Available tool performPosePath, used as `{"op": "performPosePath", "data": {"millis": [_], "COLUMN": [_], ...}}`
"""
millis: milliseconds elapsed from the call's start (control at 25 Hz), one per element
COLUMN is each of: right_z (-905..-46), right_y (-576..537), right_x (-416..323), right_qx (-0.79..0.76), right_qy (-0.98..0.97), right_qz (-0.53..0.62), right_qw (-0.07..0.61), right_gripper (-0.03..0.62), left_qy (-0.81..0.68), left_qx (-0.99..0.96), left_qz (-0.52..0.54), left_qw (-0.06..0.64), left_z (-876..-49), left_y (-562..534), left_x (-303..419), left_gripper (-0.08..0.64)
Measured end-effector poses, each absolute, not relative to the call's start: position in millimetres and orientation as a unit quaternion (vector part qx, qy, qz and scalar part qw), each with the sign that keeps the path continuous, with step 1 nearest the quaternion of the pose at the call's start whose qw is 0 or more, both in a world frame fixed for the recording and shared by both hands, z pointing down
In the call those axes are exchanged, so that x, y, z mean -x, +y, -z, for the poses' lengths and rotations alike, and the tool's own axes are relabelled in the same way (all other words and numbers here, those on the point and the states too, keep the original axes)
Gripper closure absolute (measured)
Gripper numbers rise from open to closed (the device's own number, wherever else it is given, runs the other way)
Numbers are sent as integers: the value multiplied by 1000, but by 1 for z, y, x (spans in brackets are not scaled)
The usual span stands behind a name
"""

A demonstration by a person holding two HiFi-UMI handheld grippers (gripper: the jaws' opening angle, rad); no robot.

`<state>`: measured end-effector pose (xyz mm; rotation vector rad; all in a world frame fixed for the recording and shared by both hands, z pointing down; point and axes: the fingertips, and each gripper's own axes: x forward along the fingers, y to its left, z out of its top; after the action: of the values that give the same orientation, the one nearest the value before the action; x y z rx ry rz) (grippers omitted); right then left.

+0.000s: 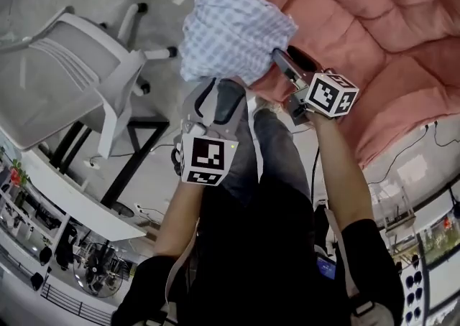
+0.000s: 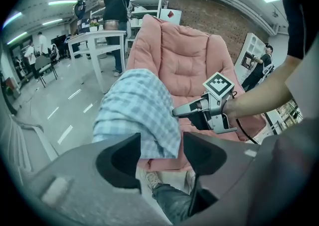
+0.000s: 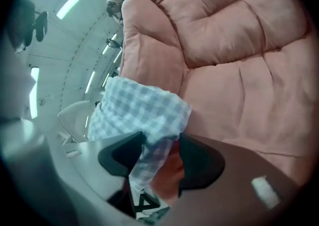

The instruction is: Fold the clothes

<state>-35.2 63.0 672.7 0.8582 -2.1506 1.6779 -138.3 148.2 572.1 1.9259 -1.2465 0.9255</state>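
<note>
A blue-and-white checked garment (image 1: 233,30) lies bunched on the front edge of the pink sofa (image 1: 374,37), part of it hanging over. My left gripper (image 1: 215,89) sits just below its lower hem. In the left gripper view the jaws (image 2: 162,156) stand open, with the garment (image 2: 139,113) just beyond the tips. My right gripper (image 1: 279,57) meets the garment's right side, and its tip (image 2: 177,112) shows against the cloth. In the right gripper view a strip of the garment (image 3: 149,115) hangs between the jaws (image 3: 162,148), against the left one, with sofa showing beside it.
A white office chair (image 1: 65,73) stands left of the sofa, with a white desk (image 1: 72,195) nearer me. My own legs (image 1: 266,145) and shoes are below the garment. People stand by a white table (image 2: 97,38) far back. The sofa seat (image 3: 249,90) stretches away to the right.
</note>
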Motion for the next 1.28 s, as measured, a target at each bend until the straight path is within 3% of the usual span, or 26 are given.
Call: {"op": "performPosePath", "data": {"millis": [200,560,640,720,920,1280], "right_z": [-684,-697,-692,-685,-679,-601], "right_y": [65,62,63,64,71,78], "right_x": [46,86,89,90,77,23], "right_qx": [-261,-248,-241,-234,-245,-248], "right_qy": [-726,-698,-686,-689,-707,-718], "right_qz": [-629,-669,-686,-685,-661,-650], "right_qw": [100,61,39,28,54,3], "right_gripper": [288,291,317,395,528,543], "left_qy": [-458,-437,-430,-425,-417,-407], "left_qx": [-729,-726,-728,-731,-735,-737], "left_qz": [-364,-365,-367,-369,-367,-328], "left_qw": [356,387,387,386,388,428], "left_z": [-595,-609,-610,-614,-621,-615], "left_y": [169,185,185,184,181,200], "left_x": [129,133,133,134,132,99], "left_gripper": [279,279,279,279,278,265]}}
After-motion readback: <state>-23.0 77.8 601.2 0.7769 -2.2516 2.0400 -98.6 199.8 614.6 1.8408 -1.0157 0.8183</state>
